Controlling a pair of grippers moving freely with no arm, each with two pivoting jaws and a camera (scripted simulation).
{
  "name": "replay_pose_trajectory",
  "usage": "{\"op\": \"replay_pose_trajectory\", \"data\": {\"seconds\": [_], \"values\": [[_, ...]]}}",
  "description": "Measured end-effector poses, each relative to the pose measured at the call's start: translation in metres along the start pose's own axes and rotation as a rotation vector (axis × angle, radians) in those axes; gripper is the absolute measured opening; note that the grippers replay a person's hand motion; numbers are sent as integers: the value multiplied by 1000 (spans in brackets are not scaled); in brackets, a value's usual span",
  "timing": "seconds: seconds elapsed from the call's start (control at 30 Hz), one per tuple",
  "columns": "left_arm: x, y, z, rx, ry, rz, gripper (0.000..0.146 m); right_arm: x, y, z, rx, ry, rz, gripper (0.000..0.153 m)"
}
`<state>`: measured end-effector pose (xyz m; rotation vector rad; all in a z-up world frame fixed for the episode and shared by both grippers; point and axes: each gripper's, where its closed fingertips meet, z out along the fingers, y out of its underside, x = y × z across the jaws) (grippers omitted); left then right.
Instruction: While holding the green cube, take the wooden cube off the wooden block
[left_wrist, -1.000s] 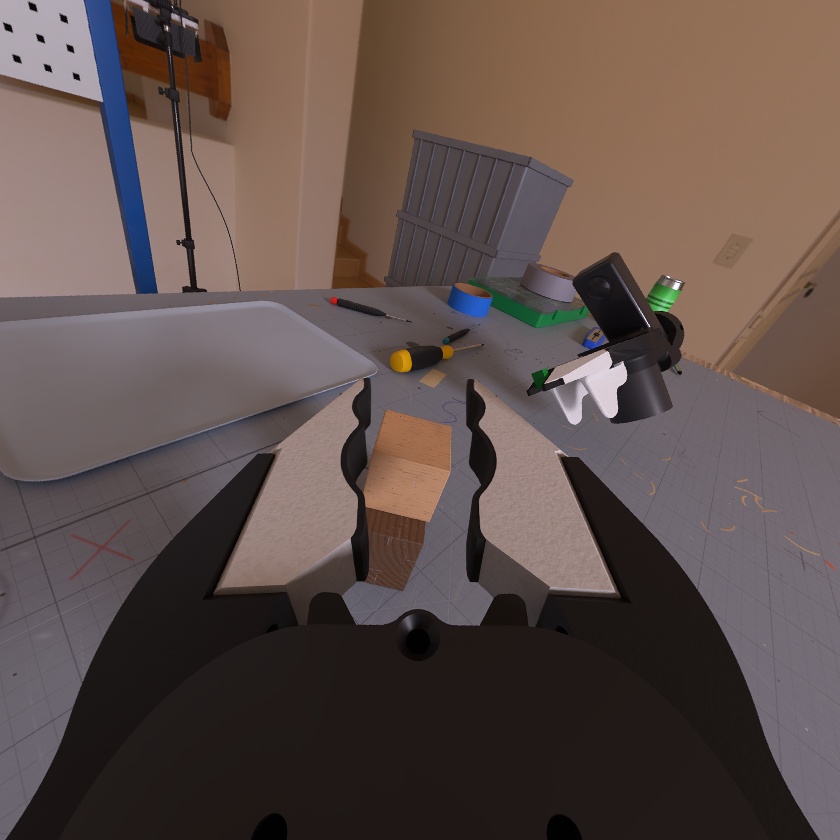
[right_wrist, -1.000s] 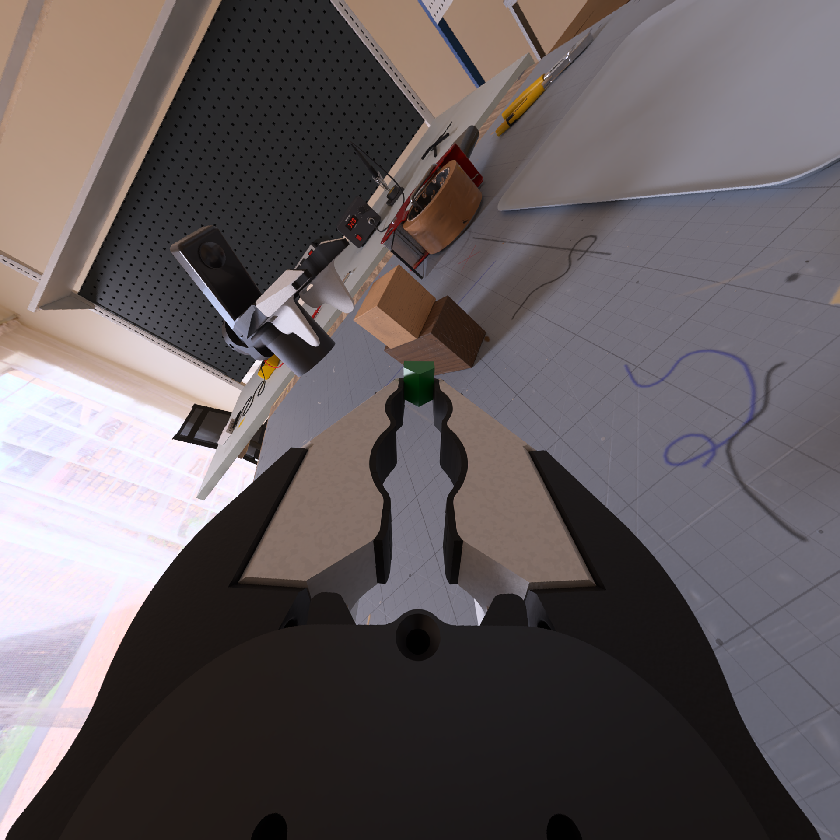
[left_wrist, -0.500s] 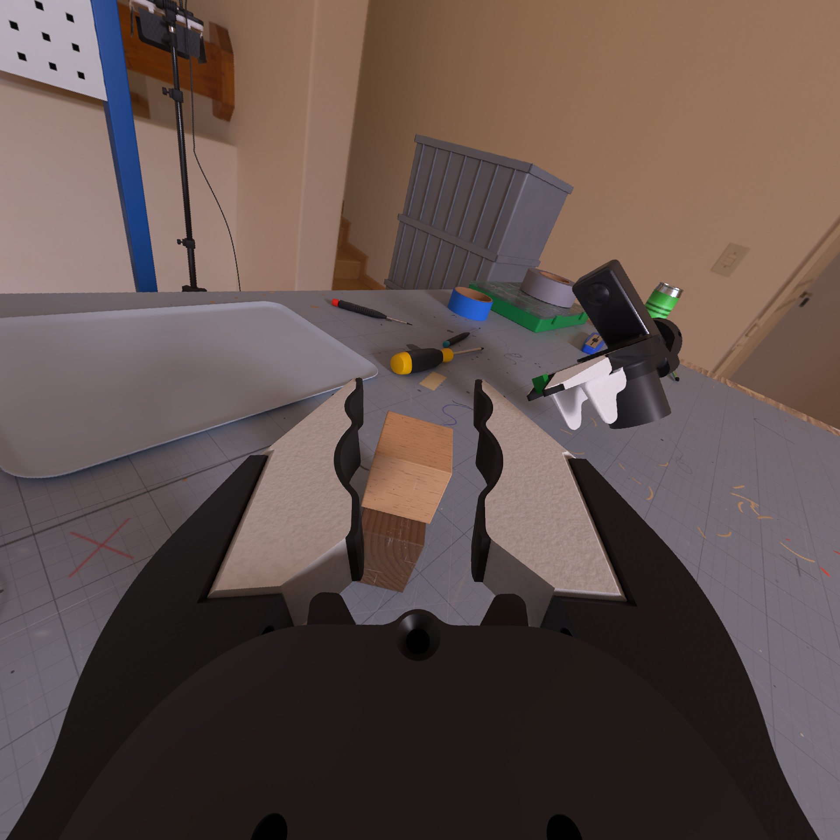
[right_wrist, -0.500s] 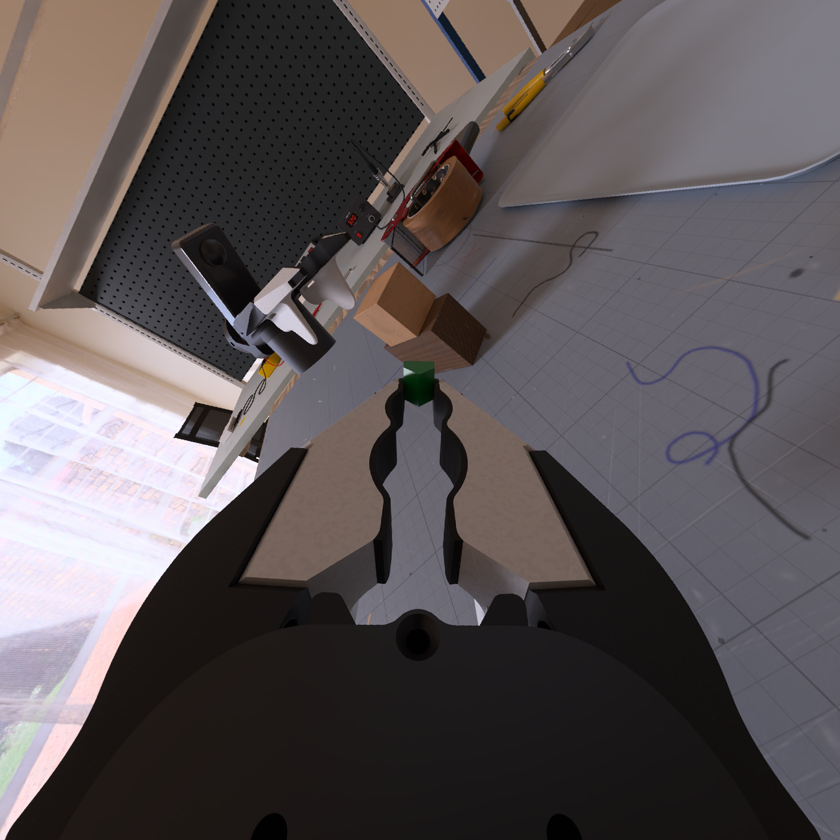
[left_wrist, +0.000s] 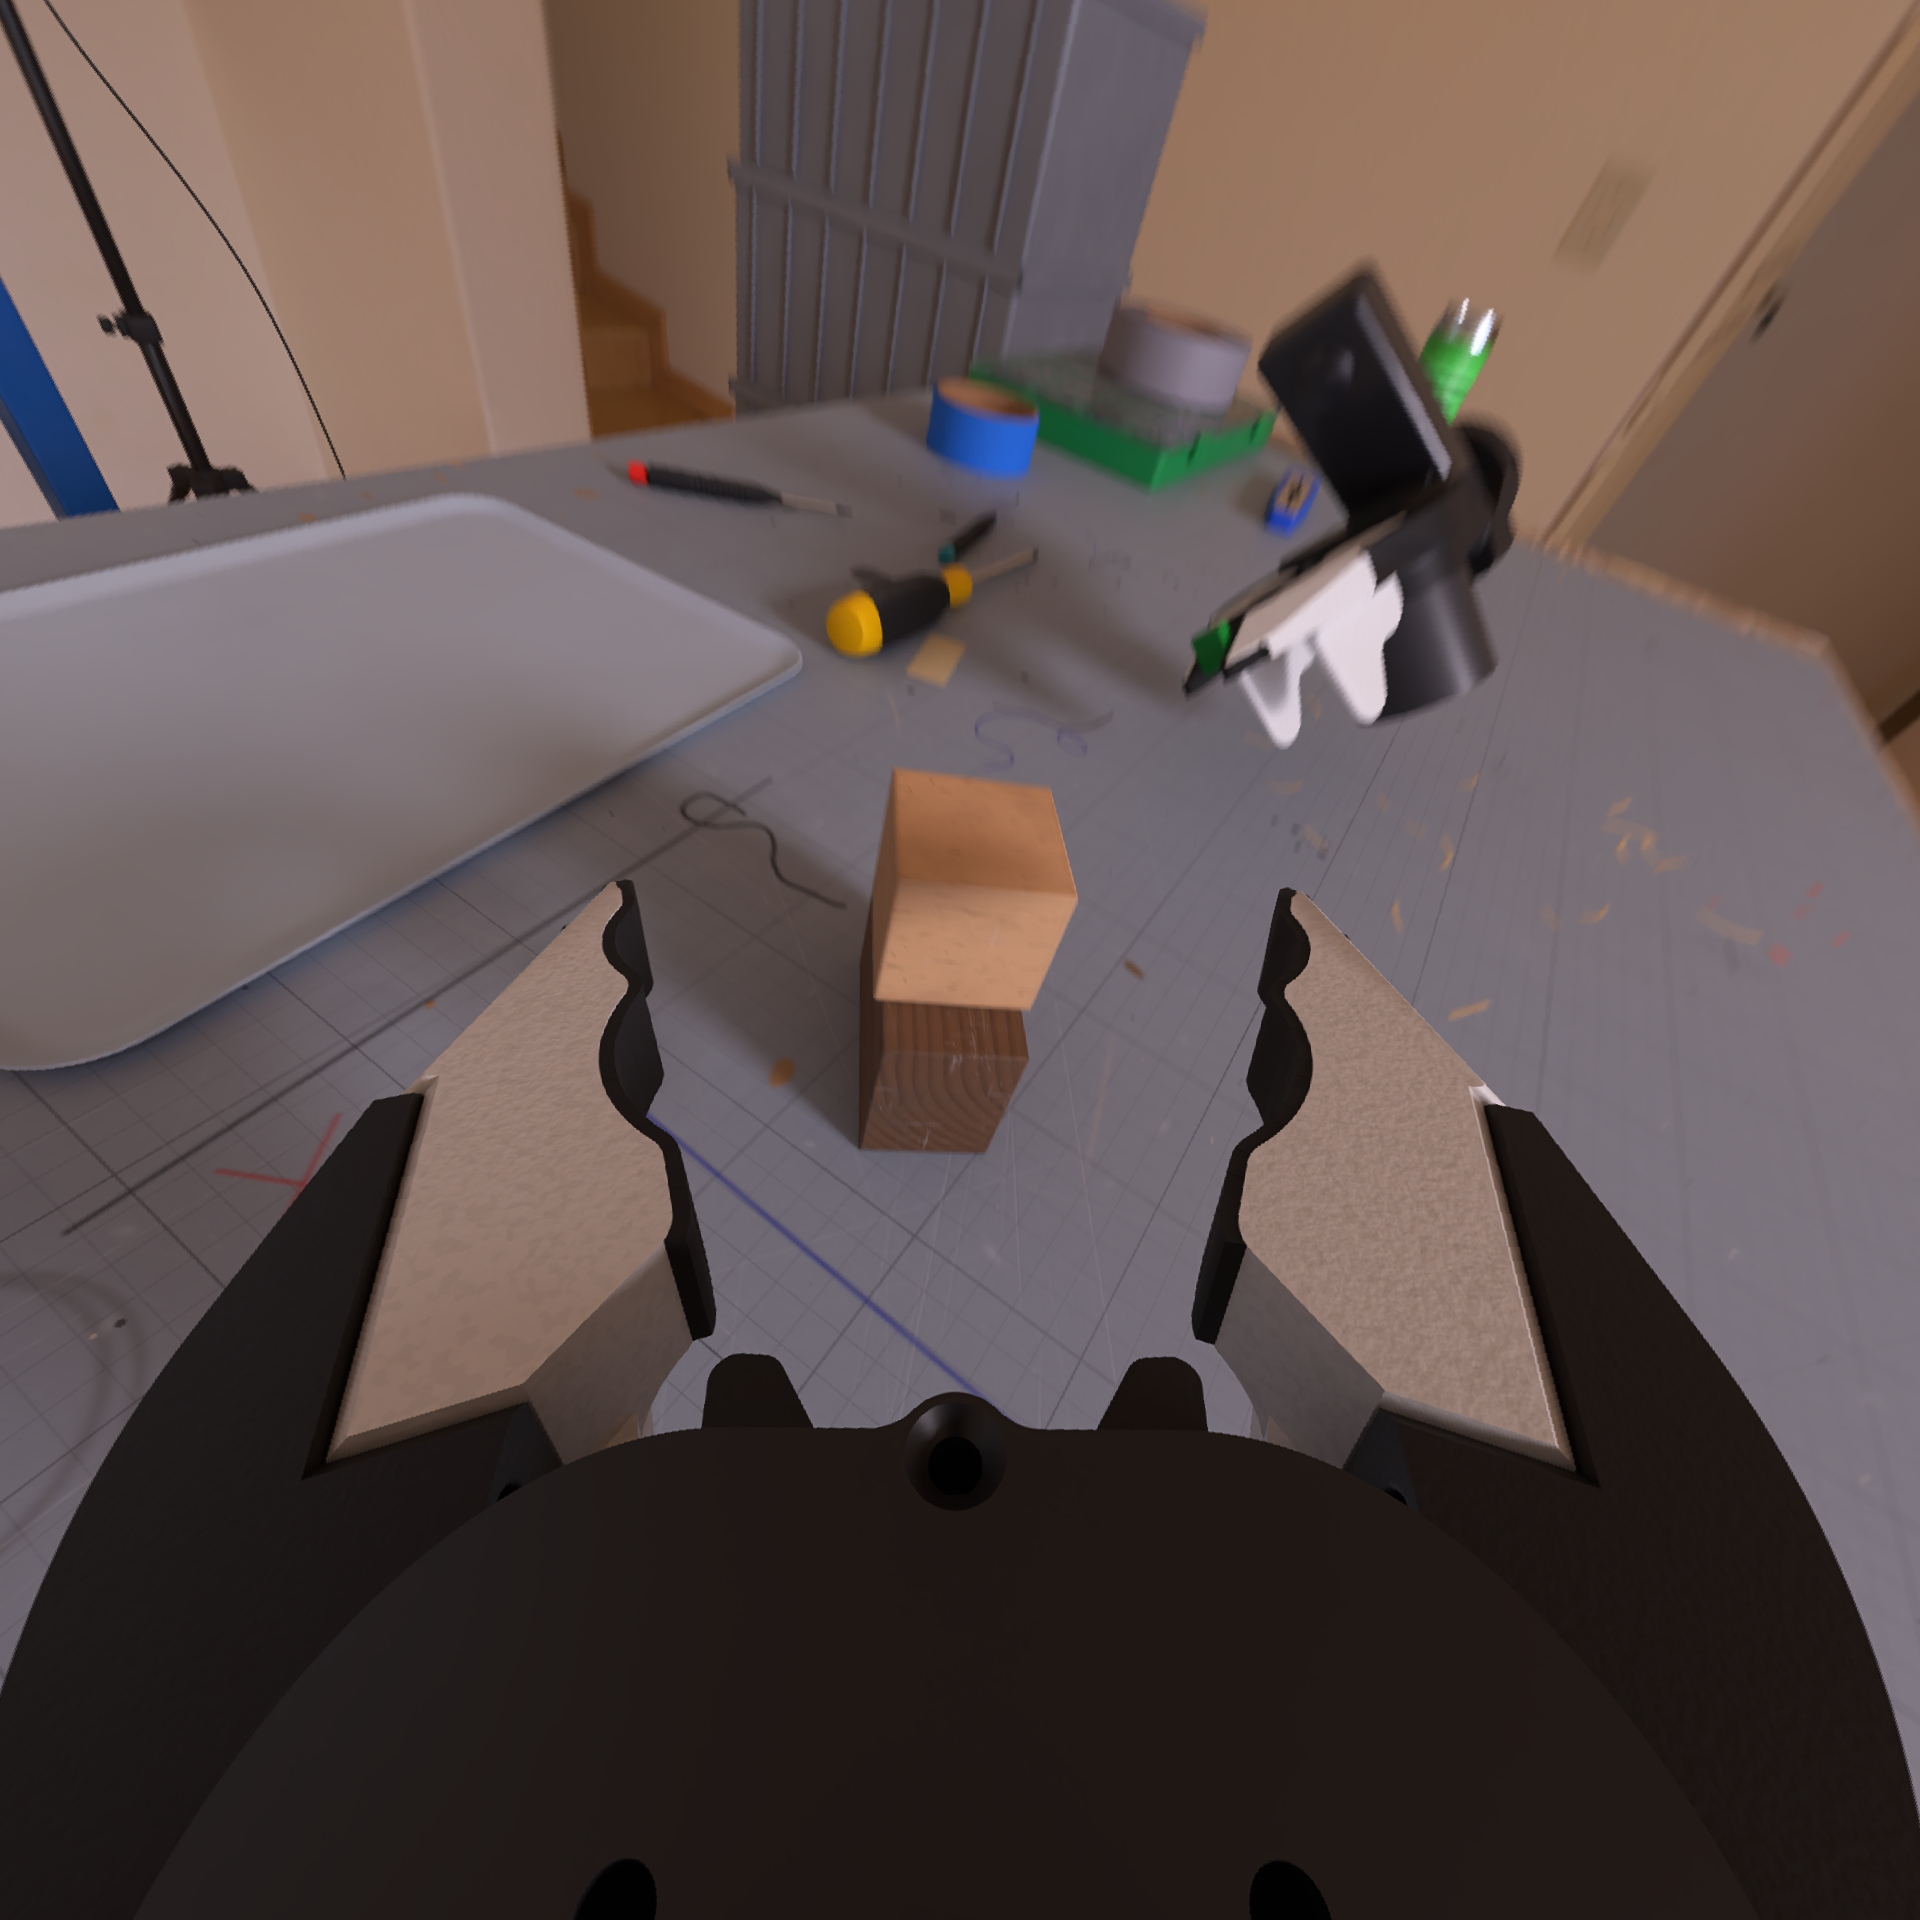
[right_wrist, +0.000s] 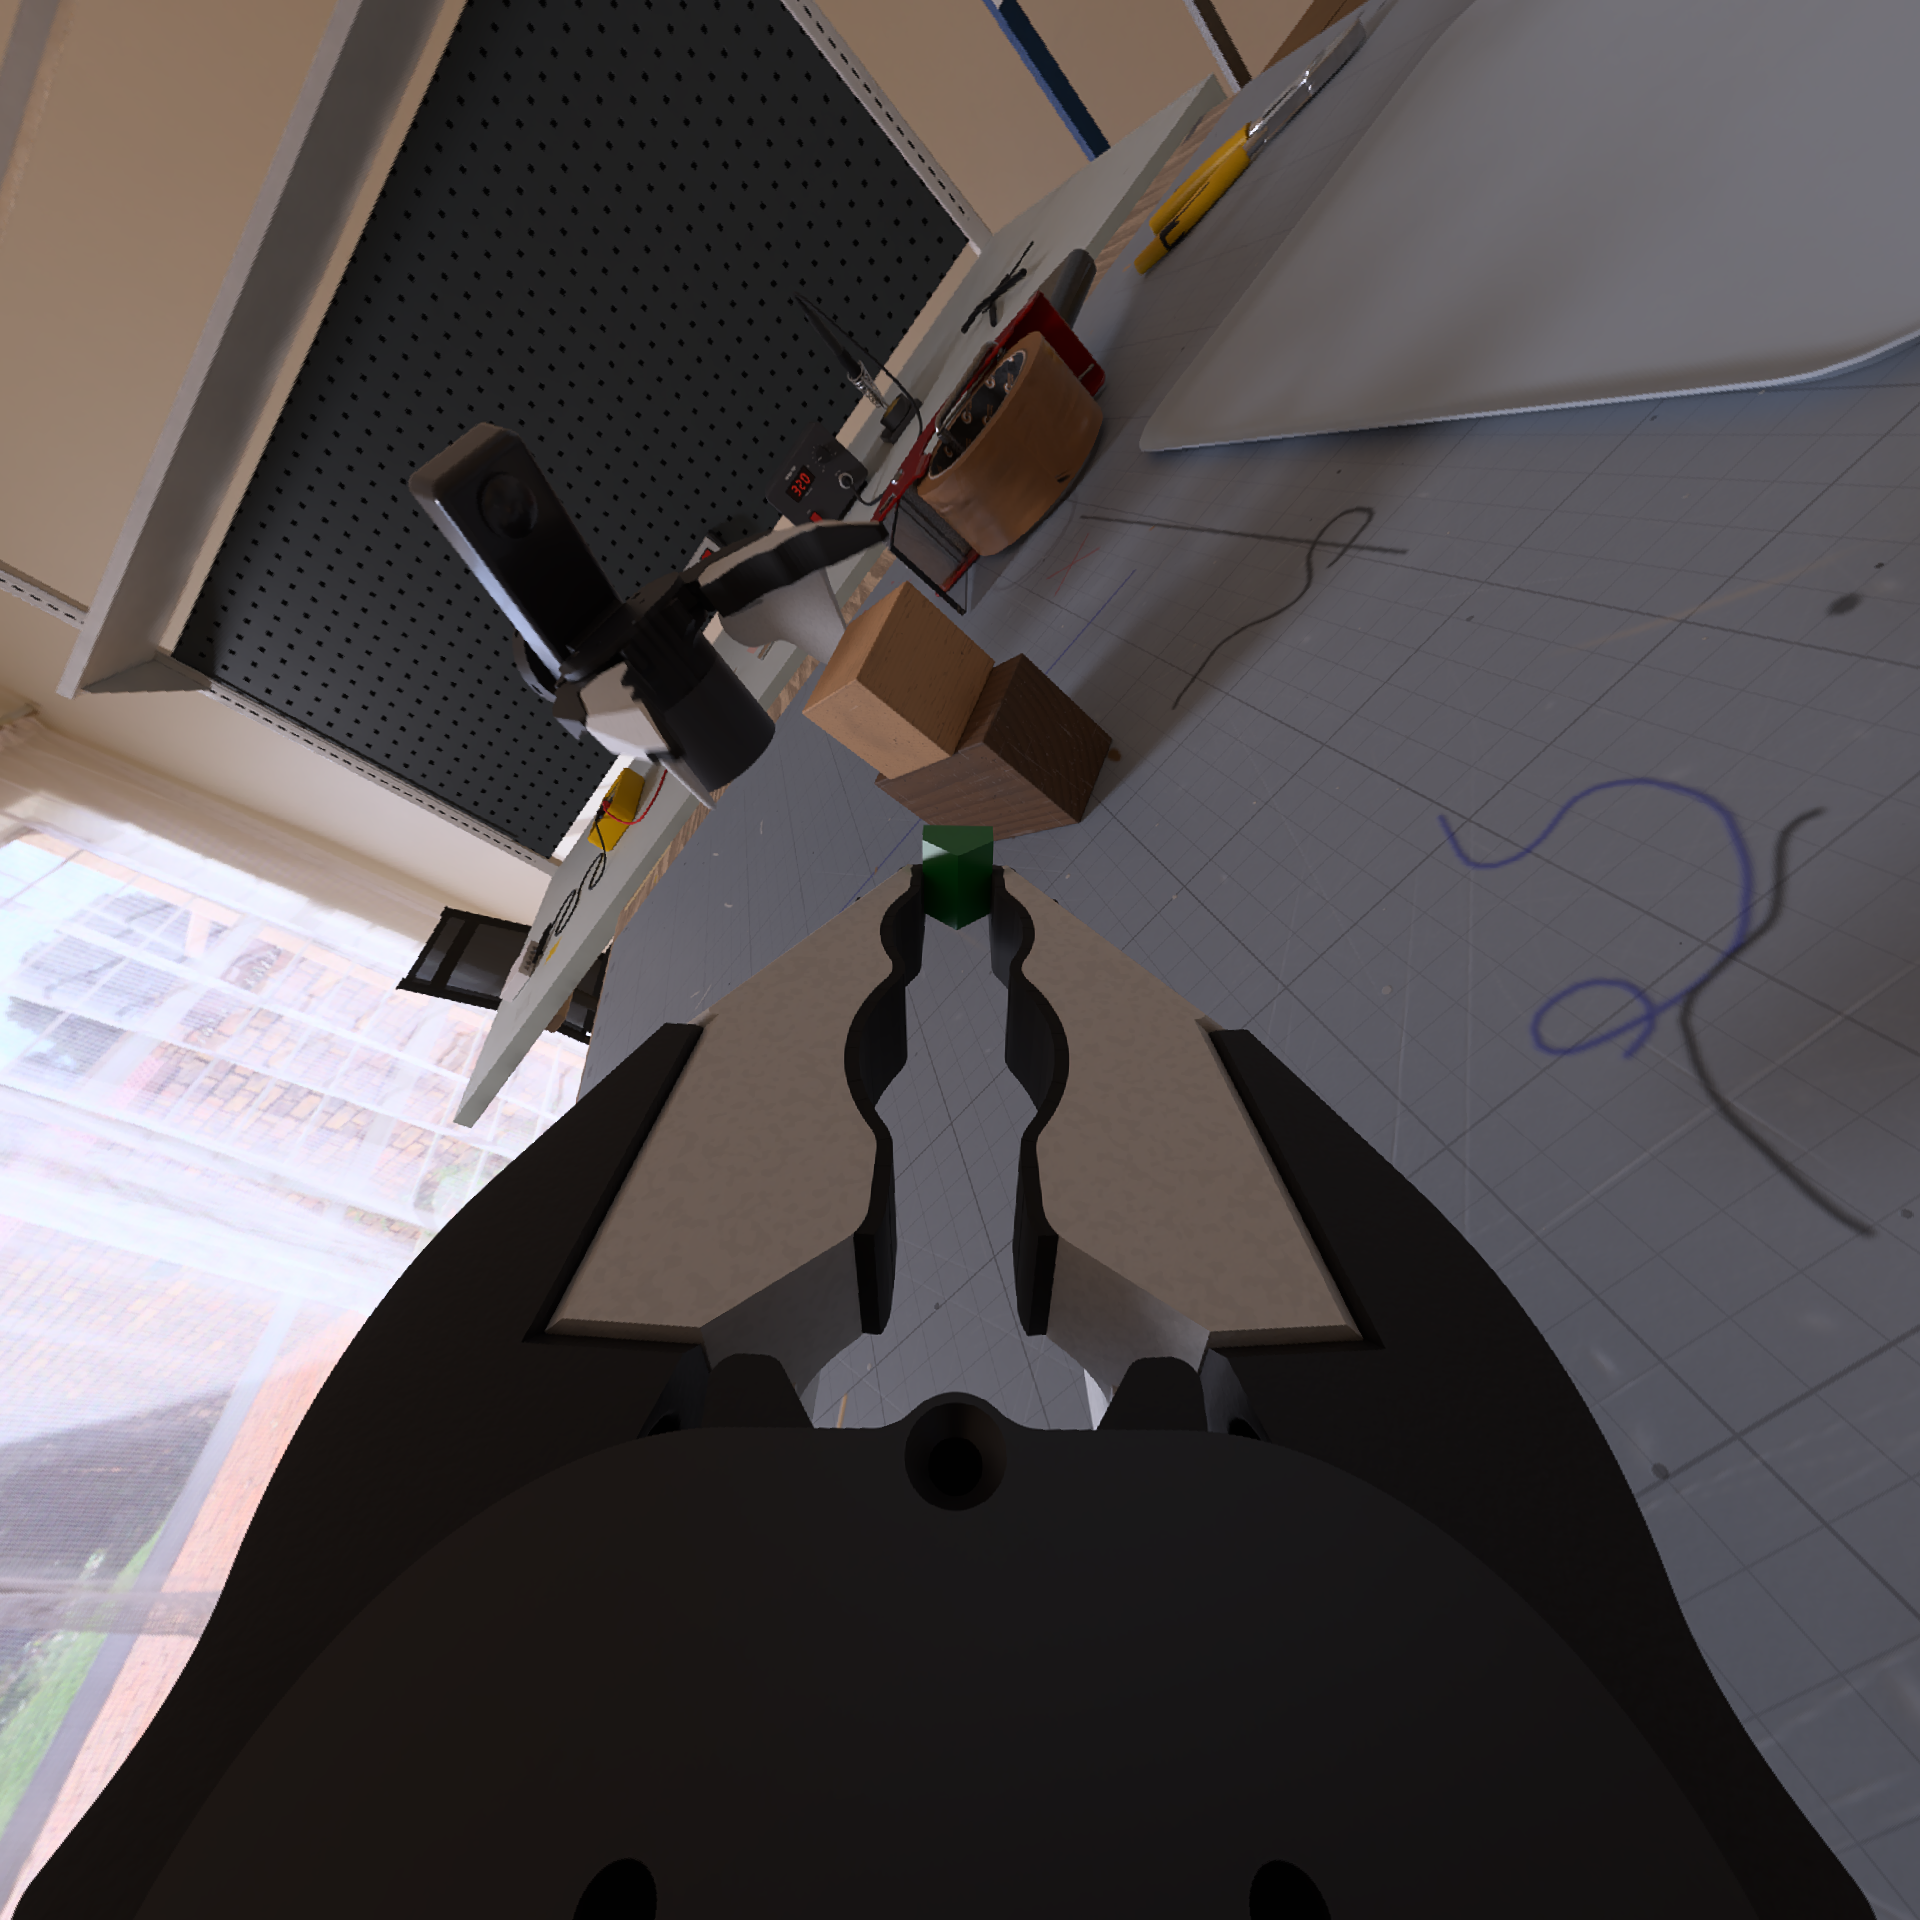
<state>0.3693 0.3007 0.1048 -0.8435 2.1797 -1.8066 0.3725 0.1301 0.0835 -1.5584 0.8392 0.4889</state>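
Note:
A light wooden cube (left_wrist: 971, 904) sits on a darker wooden block (left_wrist: 940, 1075) on the grey mat, shifted slightly to one side. My left gripper (left_wrist: 956, 896) is wide open and empty, with its fingertips short of the cube and apart from it. My right gripper (right_wrist: 956, 881) is shut on a small green cube (right_wrist: 954, 857) and holds it above the mat, close to the stack. The right wrist view shows the wooden cube (right_wrist: 899, 675), the block (right_wrist: 1013, 753) and the open left gripper (right_wrist: 795, 582) behind them. The left wrist view shows the right gripper (left_wrist: 1216, 655) at the far right.
A large grey tray (left_wrist: 312, 727) lies to the left. A yellow-handled screwdriver (left_wrist: 904, 608), blue tape (left_wrist: 982, 421), a green box (left_wrist: 1143, 442) and a grey crate (left_wrist: 935, 187) stand at the back. A brown tape roll (right_wrist: 1013, 447) sits beyond the stack. The table edge (left_wrist: 1714, 623) runs at the right.
My left gripper has opened wide and drawn back from the wooden cube, which stays on the block. My right gripper keeps the green cube and has barely moved.

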Motion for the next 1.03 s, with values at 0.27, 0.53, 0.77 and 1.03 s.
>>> {"op": "replay_pose_trajectory", "data": {"seconds": [0.27, 0.53, 0.77, 1.03], "values": [[4, 42, 42, -225, -120, 58, 96, -1, 2, 3, -11, -5, 5, 11], [-3, 34, 50, -199, -175, 175, 70, -6, 6, 7, -30, -27, 10, 11], [1, 25, 48, -154, -104, 105, 47, -4, 9, 11, -51, 21, -42, 11], [-6, 23, 42, -116, -98, -55, 47, -12, 9, 34, -66, 179, -281, 11]]}}
